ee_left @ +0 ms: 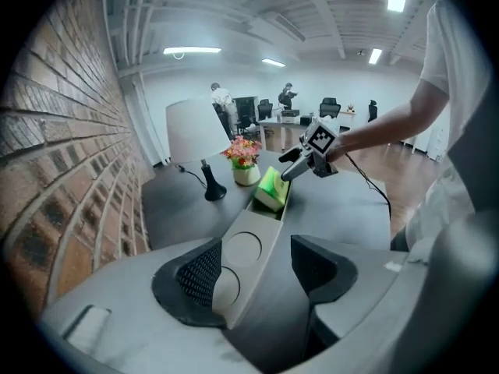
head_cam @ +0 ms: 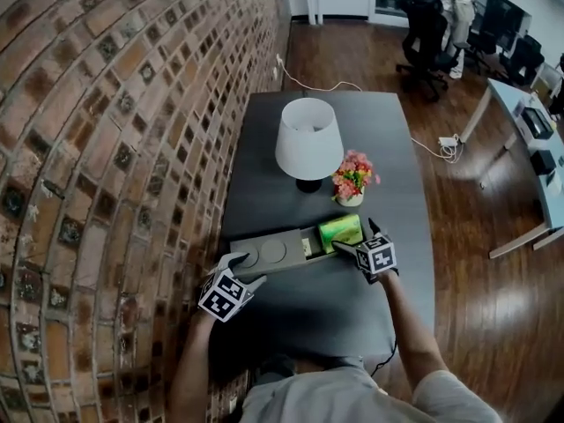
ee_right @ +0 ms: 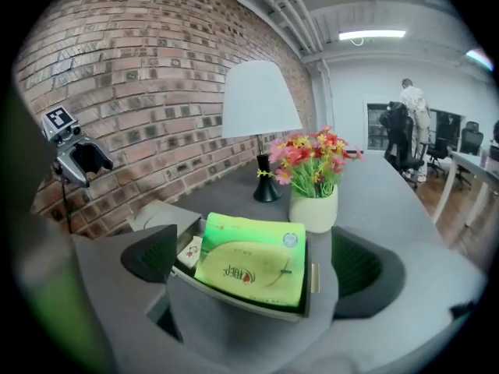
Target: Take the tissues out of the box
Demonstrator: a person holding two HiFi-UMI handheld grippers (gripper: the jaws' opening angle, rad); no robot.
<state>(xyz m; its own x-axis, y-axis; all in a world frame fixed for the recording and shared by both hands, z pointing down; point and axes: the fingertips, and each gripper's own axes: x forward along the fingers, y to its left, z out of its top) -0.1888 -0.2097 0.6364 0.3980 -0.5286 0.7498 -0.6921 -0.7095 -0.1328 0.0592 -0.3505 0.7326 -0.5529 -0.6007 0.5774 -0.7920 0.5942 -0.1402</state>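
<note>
A long grey box (head_cam: 264,256) lies on the dark table (head_cam: 335,315). Its left part is covered by a lid with two round marks, and its right end is an uncovered compartment. A green pack of tissues (head_cam: 341,232) lies flat in that compartment (ee_right: 234,318), filling most of it, with a small white and red packet (ee_right: 189,249) beside it. My right gripper (ee_right: 253,263) is open, its jaws wide on either side of the box end and clear of the pack (ee_right: 249,248). My left gripper (ee_left: 257,275) is open around the box's other end (ee_left: 242,252).
A white-shaded lamp (head_cam: 307,139) and a small pot of flowers (head_cam: 352,179) stand just behind the box. A brick wall (head_cam: 106,148) runs along the table's left edge. A cable (head_cam: 432,148) trails over the wooden floor. Office chairs (head_cam: 427,33) and desks are far back.
</note>
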